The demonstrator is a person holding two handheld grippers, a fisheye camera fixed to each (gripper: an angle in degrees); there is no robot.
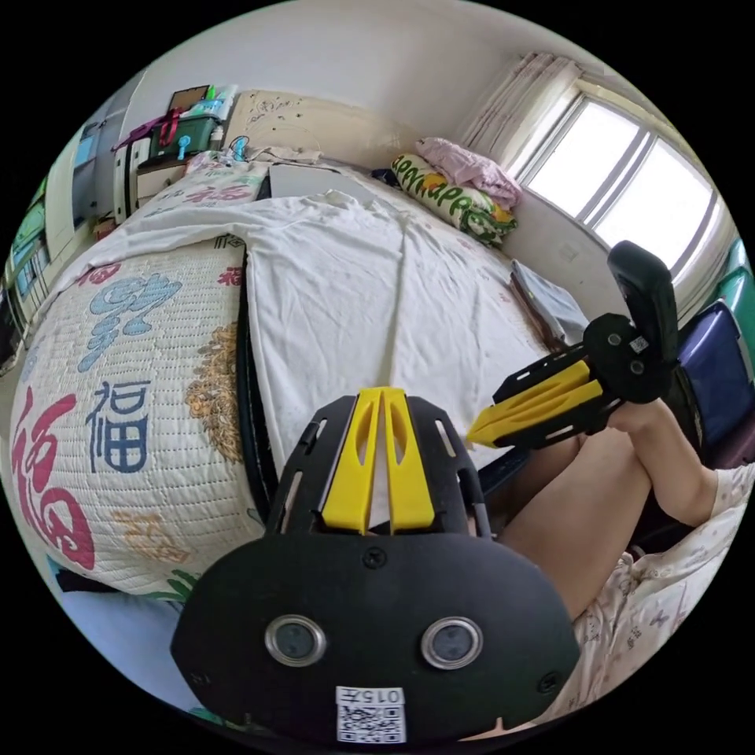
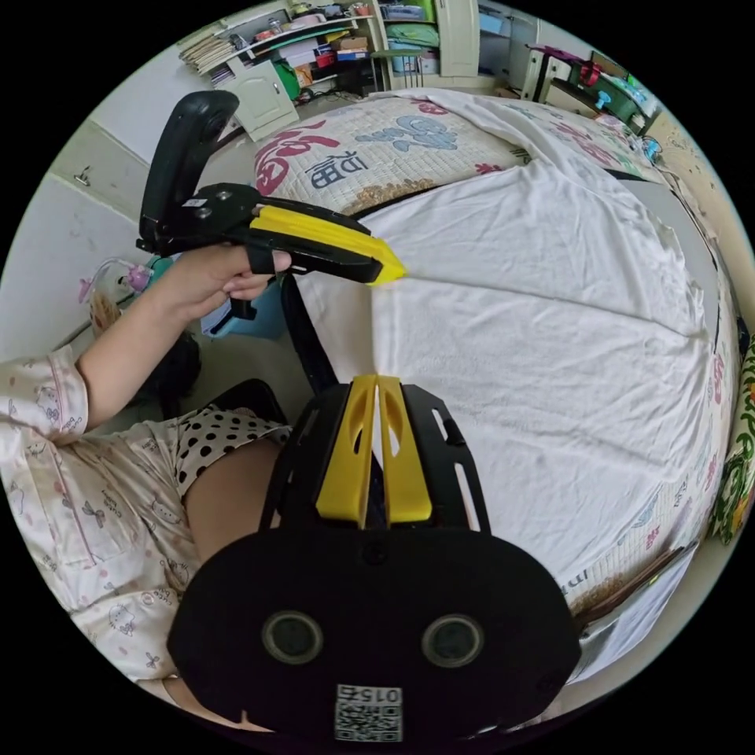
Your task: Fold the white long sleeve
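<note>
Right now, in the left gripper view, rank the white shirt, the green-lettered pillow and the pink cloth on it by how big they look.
1. White shirt, by far the largest.
2. Green-lettered pillow.
3. Pink cloth, smallest, though bunched up and farthest off, so its true size is uncertain.

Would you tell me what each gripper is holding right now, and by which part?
Both the left gripper and right gripper pinch the near hem of the white long sleeve.

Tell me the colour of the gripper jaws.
Yellow, on black frames; clearest on the left gripper in the left gripper view.
</note>
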